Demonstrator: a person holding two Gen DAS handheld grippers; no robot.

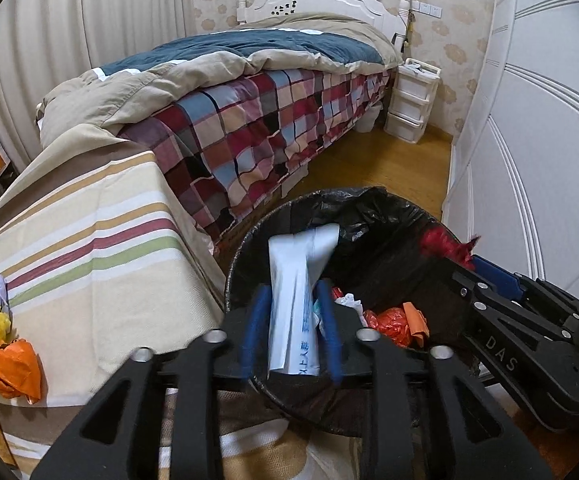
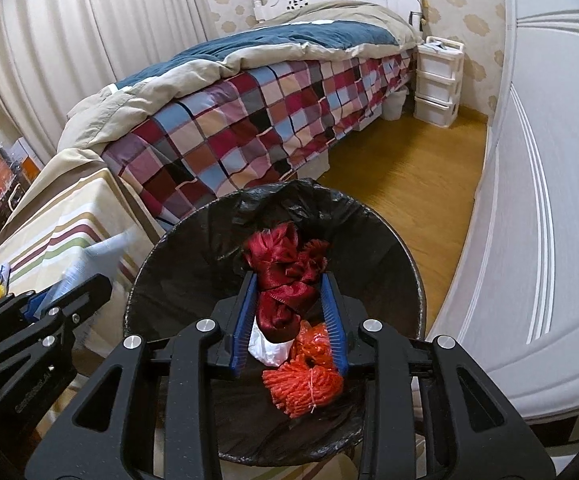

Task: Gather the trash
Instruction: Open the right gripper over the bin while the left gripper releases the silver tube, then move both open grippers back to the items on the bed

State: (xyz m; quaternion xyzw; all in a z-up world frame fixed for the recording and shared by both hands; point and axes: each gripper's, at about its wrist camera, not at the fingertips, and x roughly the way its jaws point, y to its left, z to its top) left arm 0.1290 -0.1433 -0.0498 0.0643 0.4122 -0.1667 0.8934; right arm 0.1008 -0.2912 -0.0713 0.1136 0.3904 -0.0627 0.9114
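Both grippers hang over the bin [image 2: 177,264]. The left gripper [image 1: 293,320] has a white packet [image 1: 297,296] standing lengthwise between loosened pads. The right gripper [image 2: 289,312] straddles red ribbon [image 2: 285,280], seemingly let go, directly above the trash.

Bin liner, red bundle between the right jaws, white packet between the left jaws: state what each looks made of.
Black bin liner: thin glossy plastic film, crinkled with highlights. Dark red bundle: satin-like ribbon fabric, shiny folds, likely synthetic. White flat packet: smooth plastic or coated paper, printed; blur leaves it open.
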